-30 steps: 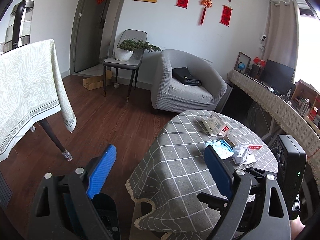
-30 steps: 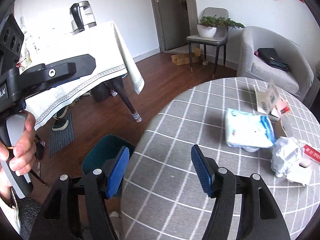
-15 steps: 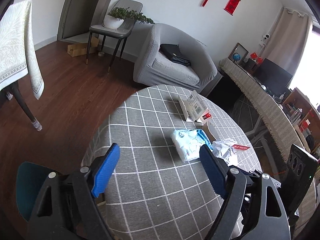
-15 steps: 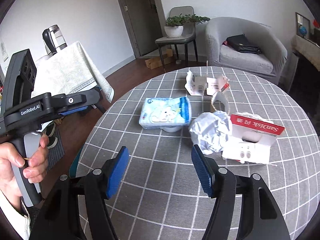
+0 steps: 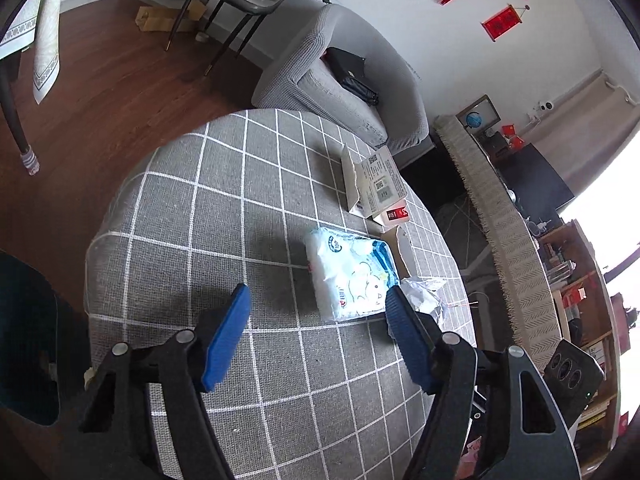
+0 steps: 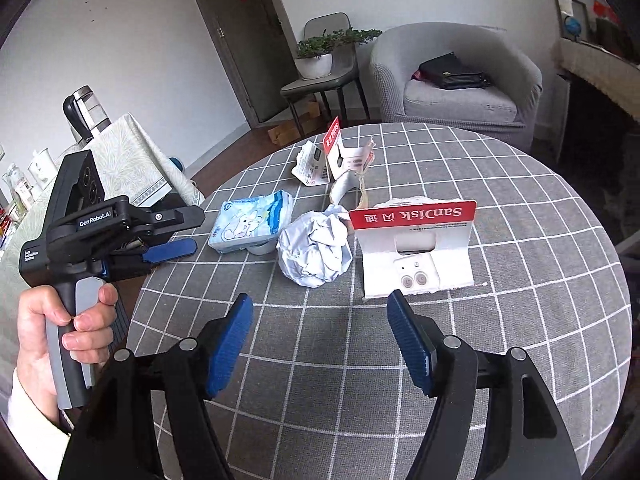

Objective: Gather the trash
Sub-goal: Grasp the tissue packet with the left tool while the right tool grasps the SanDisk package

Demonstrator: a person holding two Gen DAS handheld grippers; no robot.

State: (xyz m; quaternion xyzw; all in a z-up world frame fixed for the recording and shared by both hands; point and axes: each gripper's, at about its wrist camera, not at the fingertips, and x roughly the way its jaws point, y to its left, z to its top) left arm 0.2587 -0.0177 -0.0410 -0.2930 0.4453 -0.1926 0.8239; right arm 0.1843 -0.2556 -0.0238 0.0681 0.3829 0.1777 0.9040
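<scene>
On the round grey checked table (image 6: 480, 320) lie a blue-and-white tissue pack (image 6: 250, 226), a crumpled white paper ball (image 6: 314, 248), a red-and-white SanDisk card package (image 6: 416, 248) and torn small boxes (image 6: 332, 156). My right gripper (image 6: 319, 300) hovers just short of the paper ball, its jaws opening with nothing between them. My left gripper (image 5: 316, 296) points at the tissue pack (image 5: 352, 276), which lies just ahead of its tips; its jaws are closing and the pads touch nothing. The left gripper (image 6: 188, 232) also shows beside the pack in the right wrist view.
A teal bin (image 5: 24, 340) stands on the wooden floor left of the table. A grey armchair (image 6: 456, 80) with a black bag and a chair holding a potted plant (image 6: 320, 56) stand behind. A cloth-covered table (image 6: 128, 160) is at the left. A hand (image 6: 60, 320) grips the left tool.
Both views have swung down onto the round table and closer to the trash. The left jaws have narrowed and the right jaws have widened slightly.
</scene>
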